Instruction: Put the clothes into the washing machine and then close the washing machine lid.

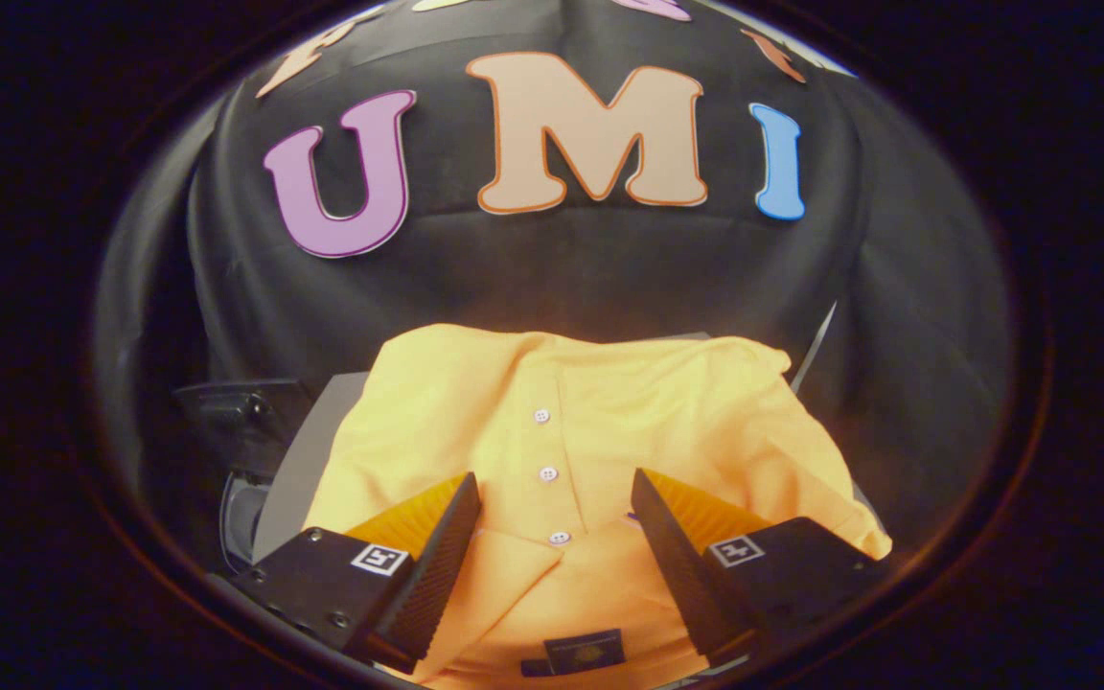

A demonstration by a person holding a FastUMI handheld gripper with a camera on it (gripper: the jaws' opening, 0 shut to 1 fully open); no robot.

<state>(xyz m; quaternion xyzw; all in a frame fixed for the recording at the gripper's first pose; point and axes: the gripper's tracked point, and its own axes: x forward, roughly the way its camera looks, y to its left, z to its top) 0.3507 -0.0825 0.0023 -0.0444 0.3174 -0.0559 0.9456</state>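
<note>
The gripper (552, 494) has its two black fingers (437, 565) spread wide apart, holding nothing. Each finger is a wedge with a finely ribbed inner pad and a small square marker on its block. Between them and just ahead lies the shirt (609, 412), a yellow polo of soft matte knit, folded into a rounded heap. Its placket with three white buttons (548, 473) runs straight up the gap between the fingers, and the collar with a dark woven label (586, 652) sits low between them. The shirt rests on a flat grey surface (308, 450). A dark object (245, 412) stands left of it, too dim to identify.
</note>
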